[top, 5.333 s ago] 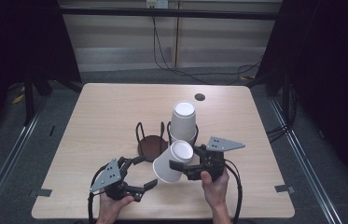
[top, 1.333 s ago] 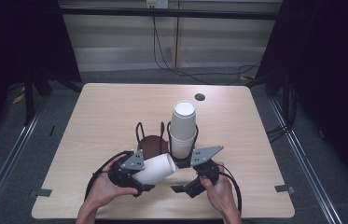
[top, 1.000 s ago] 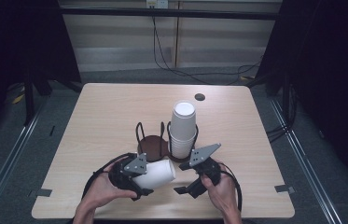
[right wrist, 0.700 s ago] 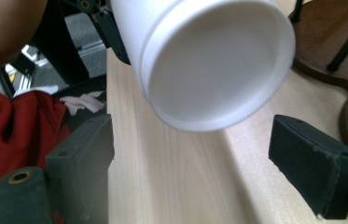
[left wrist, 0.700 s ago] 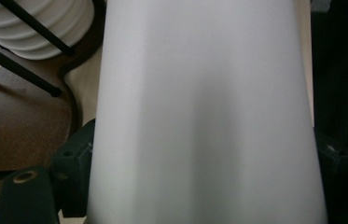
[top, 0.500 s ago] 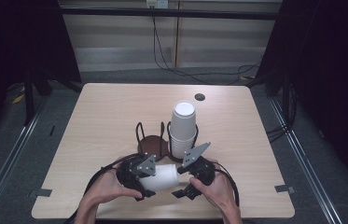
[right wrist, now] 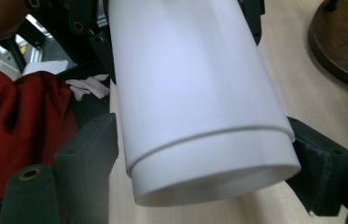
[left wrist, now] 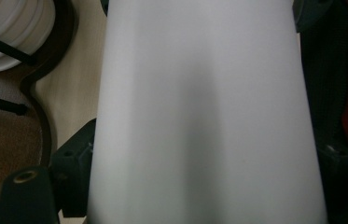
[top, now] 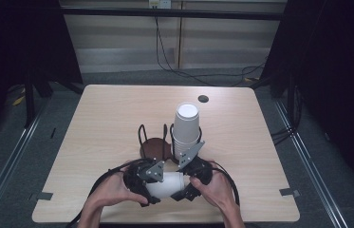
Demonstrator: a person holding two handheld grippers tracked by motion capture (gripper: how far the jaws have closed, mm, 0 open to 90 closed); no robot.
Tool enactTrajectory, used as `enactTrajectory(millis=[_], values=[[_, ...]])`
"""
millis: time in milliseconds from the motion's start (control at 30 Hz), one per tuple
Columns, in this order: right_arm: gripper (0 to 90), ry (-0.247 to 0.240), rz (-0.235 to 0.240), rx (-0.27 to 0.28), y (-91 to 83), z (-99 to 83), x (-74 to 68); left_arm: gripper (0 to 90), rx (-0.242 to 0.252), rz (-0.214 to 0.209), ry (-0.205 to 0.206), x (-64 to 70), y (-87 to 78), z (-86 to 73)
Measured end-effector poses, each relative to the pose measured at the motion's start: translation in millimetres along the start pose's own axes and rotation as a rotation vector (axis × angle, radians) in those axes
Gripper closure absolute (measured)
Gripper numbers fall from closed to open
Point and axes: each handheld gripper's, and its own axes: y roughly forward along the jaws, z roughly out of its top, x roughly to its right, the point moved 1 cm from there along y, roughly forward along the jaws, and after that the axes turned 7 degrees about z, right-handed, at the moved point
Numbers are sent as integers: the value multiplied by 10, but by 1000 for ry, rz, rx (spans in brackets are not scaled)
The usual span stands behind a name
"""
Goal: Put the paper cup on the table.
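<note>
A white paper cup lies on its side just above the table's front edge, held between both grippers. My left gripper is shut on one end, its jaws pressed on either side of the cup. My right gripper has its jaws against both sides of the other end, where a stepped band runs around the cup. A hand holds each gripper from below.
Just behind the grippers stands a holder with a brown base and black wire loops. A tall stack of upturned white cups sits in its right side. A dark round hole lies farther back. Red cloth shows below the table edge.
The left gripper has brought the sideways cup rightward toward the middle. The right gripper has moved in from the right and its jaws now sit around the cup's other end.
</note>
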Motion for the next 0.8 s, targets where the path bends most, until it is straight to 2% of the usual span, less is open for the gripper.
enactTrajectory(millis=[167,300,367,433,533,700,800], values=[[183,-21,32,1,34,52,-5,167,35,-9,8,27,-27,33],[197,-32,51,1,63,85,-17,166,30,-25,11,35,-15,50],[214,-39,45,-3,63,98,-34,166,33,-22,16,43,-10,51],[214,-40,44,-17,67,98,-32,165,44,-16,3,39,-2,47],[218,-35,44,-8,76,68,-4,159,52,-18,2,27,16,47],[226,-59,26,7,56,46,-19,155,74,-5,22,26,9,46],[227,-55,17,1,53,45,-35,151,78,4,29,37,14,46]])
